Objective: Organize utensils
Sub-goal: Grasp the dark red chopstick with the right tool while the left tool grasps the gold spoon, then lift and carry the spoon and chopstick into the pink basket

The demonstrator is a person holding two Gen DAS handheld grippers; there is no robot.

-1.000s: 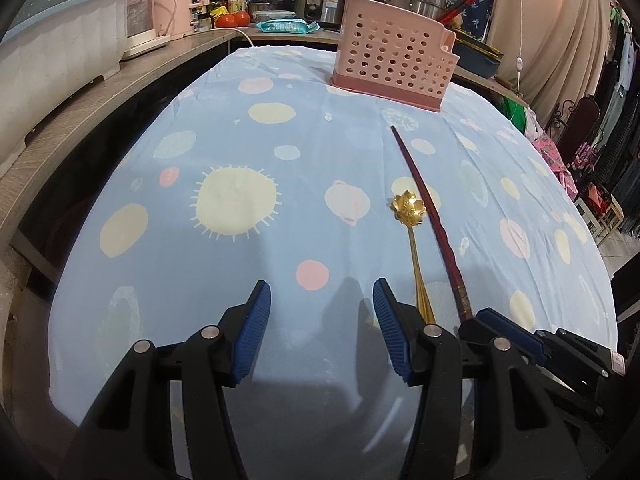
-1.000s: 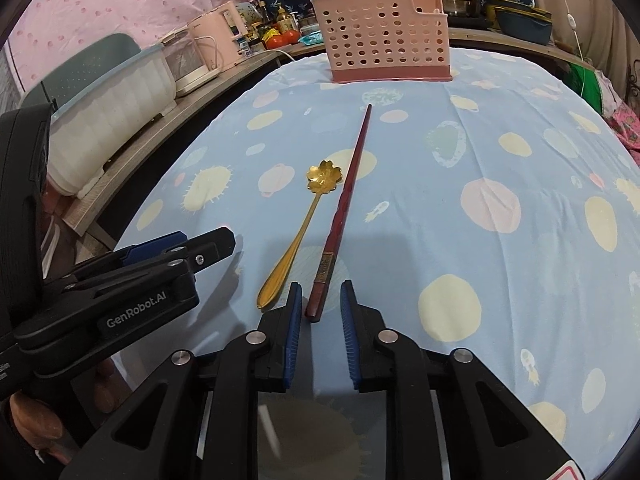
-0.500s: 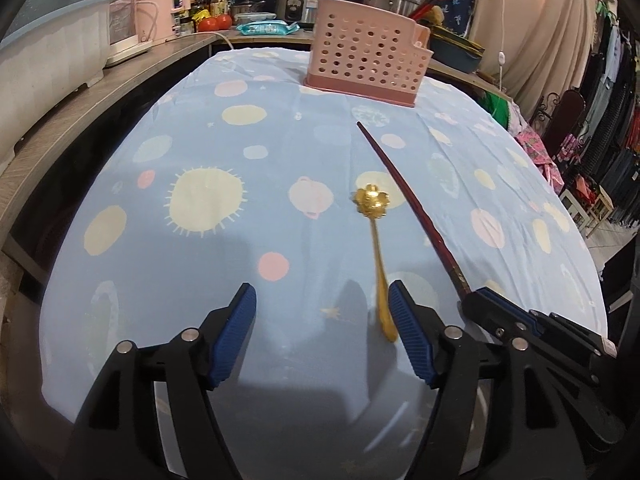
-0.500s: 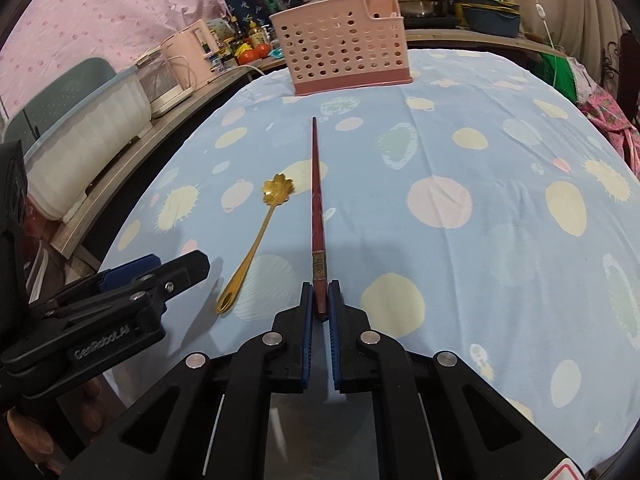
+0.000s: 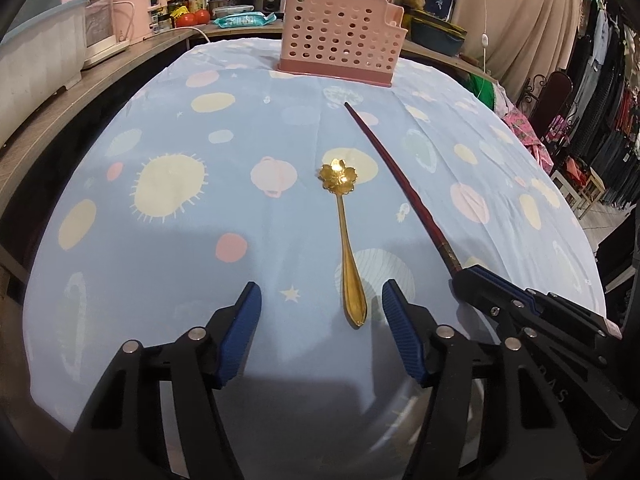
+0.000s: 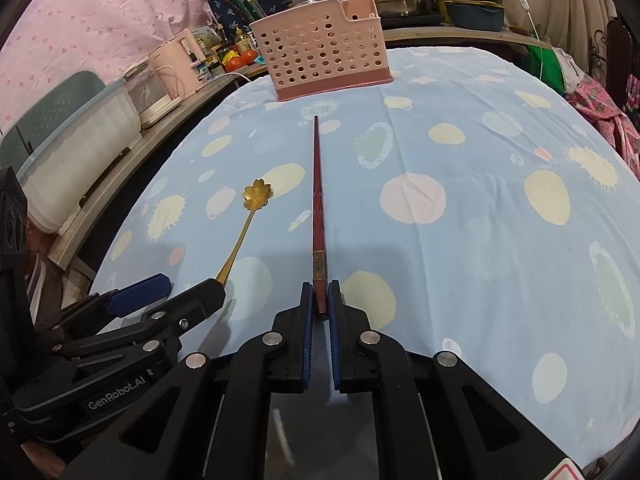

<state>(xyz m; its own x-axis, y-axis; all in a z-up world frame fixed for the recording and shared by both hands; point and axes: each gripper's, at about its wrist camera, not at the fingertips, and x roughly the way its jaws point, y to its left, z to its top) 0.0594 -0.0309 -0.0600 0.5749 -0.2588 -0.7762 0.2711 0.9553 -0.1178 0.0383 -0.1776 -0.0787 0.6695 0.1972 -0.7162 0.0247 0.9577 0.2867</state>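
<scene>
Fingers (image 6: 306, 320) apparently clamping chopstick (image 6: 318, 208) end.

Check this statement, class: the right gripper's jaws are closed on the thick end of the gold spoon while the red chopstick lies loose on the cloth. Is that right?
Not quite: the two utensils are swapped. The right wrist view shows the right gripper with its jaws closed on the thick end of the red chopstick, while the gold spoon lies loose on the cloth.
</scene>
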